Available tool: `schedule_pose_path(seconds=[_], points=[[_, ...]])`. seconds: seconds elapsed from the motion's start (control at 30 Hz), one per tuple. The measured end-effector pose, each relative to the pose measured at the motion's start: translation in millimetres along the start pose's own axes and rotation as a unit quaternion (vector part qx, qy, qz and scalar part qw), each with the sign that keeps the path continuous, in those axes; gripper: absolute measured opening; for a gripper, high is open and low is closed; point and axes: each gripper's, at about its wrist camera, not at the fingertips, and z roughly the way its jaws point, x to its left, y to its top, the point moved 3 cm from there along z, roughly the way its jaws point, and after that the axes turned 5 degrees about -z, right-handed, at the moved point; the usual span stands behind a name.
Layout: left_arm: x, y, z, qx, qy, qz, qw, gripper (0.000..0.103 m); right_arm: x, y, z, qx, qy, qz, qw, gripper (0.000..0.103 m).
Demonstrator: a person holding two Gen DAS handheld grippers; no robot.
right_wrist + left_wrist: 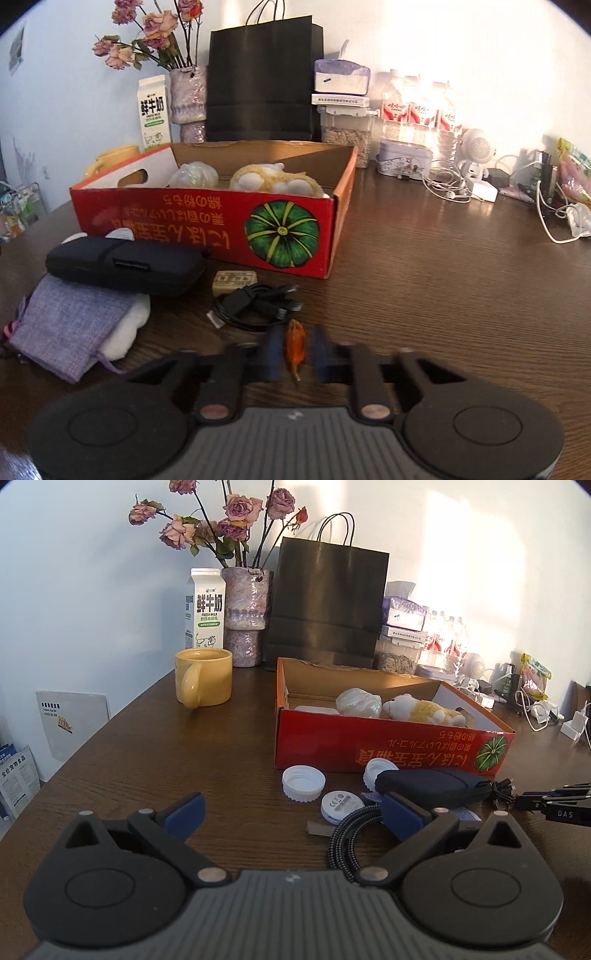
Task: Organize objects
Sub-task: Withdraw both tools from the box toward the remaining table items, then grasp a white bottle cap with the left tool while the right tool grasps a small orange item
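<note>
A red cardboard box (369,746) (207,236) on the brown table holds a plush toy (424,709) and a pearly white object (358,701). In front of it lie two white caps (303,781), a round white disc (339,805), a braided cable (347,834), a dark pouch (428,782) (122,264), a lilac cloth bag (70,328), a small eraser (234,281) and a black cable (258,306). My left gripper (291,812) is open and empty above the table. My right gripper (294,352) is shut on a small orange dried leaf (294,349).
A yellow mug (205,681), milk carton (205,609), vase of dried roses (245,616) and black paper bag (325,602) stand behind the box. Tissue pack, seed jar, bottles, a tin, earphones, chargers and cords (454,184) crowd the back right.
</note>
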Motion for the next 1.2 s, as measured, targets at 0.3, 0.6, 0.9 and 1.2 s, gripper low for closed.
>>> schedule_pose_path(seconds=[0.3,0.6,0.9,1.2], points=[[2,-3,10,0.011,0.008,0.001,0.9999,0.103,1,0,-16,-0.046,-0.013,0.008,0.999,0.012],[2,0,36,0.026,0.021,0.014,0.9993,0.103,6,-1,-42,-0.122,-0.045,0.018,0.991,0.012],[2,7,71,0.044,0.039,0.008,0.9983,0.103,7,0,-45,-0.132,-0.045,0.014,0.990,0.012],[-6,12,98,0.050,0.058,0.018,0.9969,0.102,10,-1,-46,-0.132,-0.041,0.009,0.990,0.012]])
